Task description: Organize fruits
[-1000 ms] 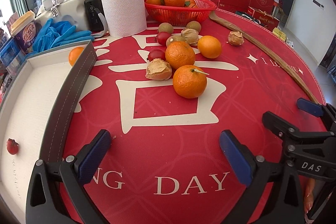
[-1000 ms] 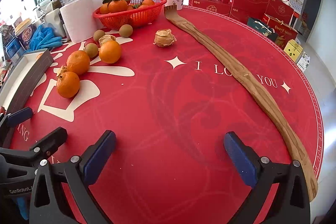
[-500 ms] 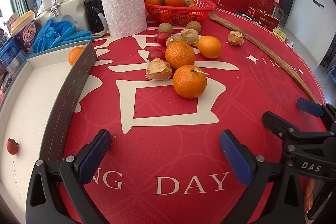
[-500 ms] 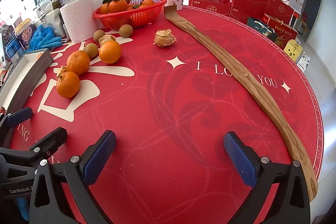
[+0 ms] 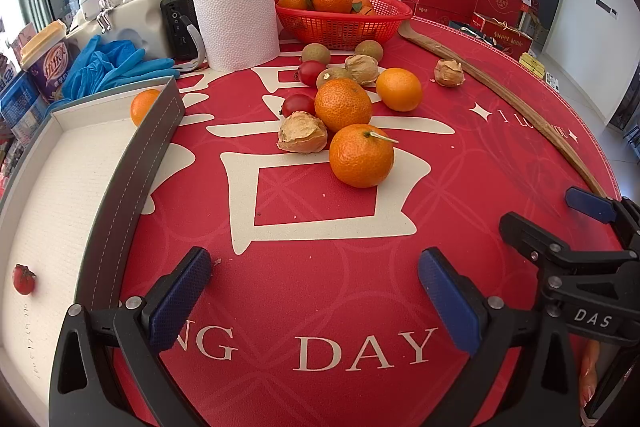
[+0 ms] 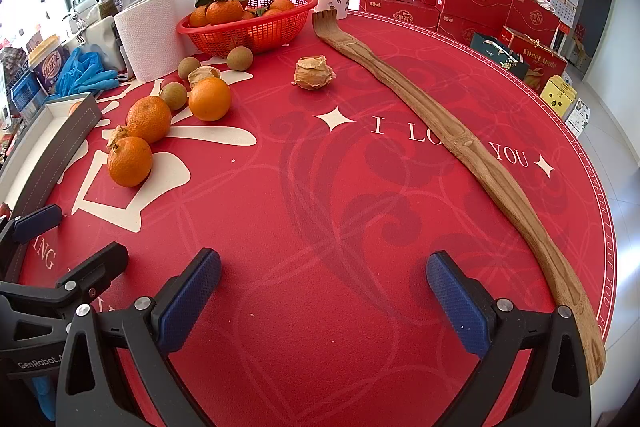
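Partly hidden behind the box [image 5: 132,163] wall, one orange [image 5: 143,105] sits inside with a small red fruit [image 5: 23,279] — three more oranges [image 5: 361,155] lie loose mid-table among husked fruits. Table [image 5: 320,267] print reads "DAY" and "I LO… YOU", the backscratcher [image 6: 460,135] covering letters. Left claw [image 5: 314,301] and right claw [image 6: 323,301], marked "DAS" and "GenRobot", gape apart, empty.

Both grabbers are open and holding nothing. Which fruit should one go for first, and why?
Probably the left gripper should ease forward to the nearest orange mandarin with the stem. Its jaws stand open and empty, that fruit lies straight ahead, and the white tray with the grey wall sits just left of it.
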